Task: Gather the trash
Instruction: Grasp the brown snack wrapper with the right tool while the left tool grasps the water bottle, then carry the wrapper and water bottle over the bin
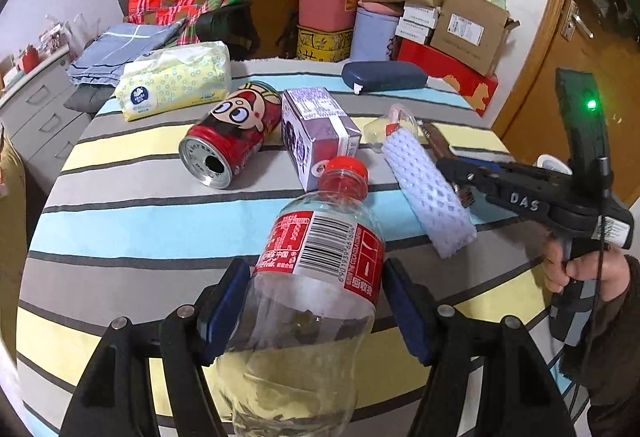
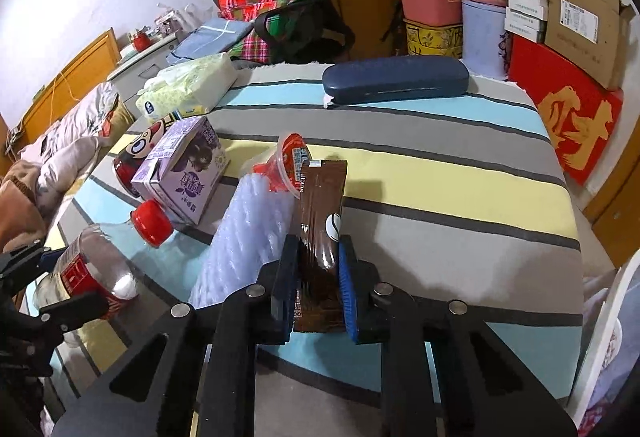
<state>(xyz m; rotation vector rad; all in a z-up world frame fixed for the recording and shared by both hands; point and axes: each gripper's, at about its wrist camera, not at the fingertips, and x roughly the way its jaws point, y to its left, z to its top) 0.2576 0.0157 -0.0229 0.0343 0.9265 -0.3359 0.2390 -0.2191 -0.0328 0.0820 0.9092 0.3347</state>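
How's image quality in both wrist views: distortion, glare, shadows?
Left wrist: heavy fisheye, the table stripes bow and corners vignette black; clear bottle shows faint reflections; green LED flares on the right gripper. Right wrist: same barrel warp; the brown sachet has a small glossy highlight and casts a soft shadow to its right; focus is fair throughout.

The tablecloth is showing blue, yellow and grey stripes. The clear bottle is wearing a red cap and label; the can is red, the carton purple, the wrapper brown.
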